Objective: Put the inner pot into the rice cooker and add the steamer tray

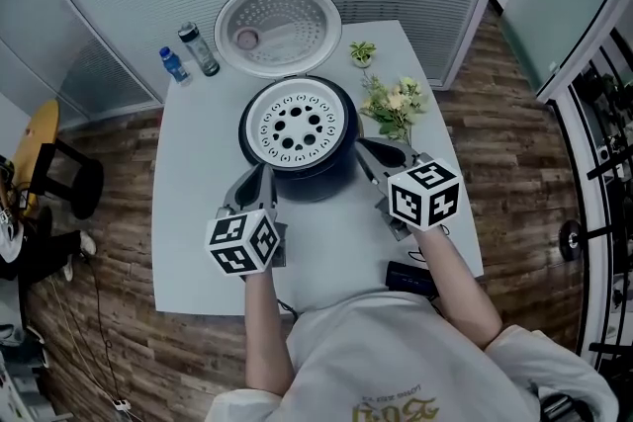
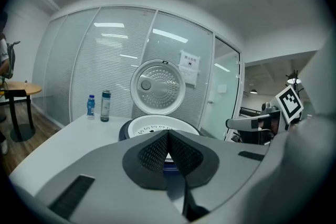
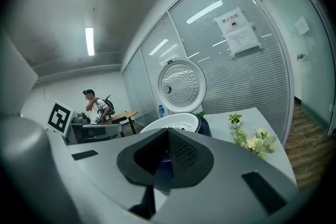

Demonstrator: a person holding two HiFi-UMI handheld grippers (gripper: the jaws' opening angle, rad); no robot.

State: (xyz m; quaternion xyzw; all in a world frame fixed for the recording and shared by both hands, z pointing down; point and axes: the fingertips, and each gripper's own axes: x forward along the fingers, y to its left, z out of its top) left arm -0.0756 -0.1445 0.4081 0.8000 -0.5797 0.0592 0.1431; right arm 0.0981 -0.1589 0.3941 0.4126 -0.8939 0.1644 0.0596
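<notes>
While both grippers flank the rice cooker [image 1: 312,181], the white perforated steamer tray [image 1: 294,126] sits level in the cooker's mouth, ringed by the dark rim. The hinged lid [image 1: 277,27] stands open behind it, its dimpled inner face turned toward the person.

Left gripper [image 1: 259,177]: jaws together with nothing between them, tips just beside the cooker's wall. In the left gripper view its meshed pads [image 2: 155,155] meet along a closed seam, with the tray's edge beyond. Right gripper [image 1: 366,149]: jaws likewise closed and empty, tips just beside the opposite wall.

Whether the inner pot lies under the tray cannot be told, since the tray covers the opening.

On the white table [image 1: 198,173], a blue bottle [image 1: 173,64] and a dark bottle [image 1: 200,49] stand beside the lid at the head view's left. A small potted plant [image 1: 362,52] and a spray of flowers [image 1: 396,102] are at its right.
</notes>
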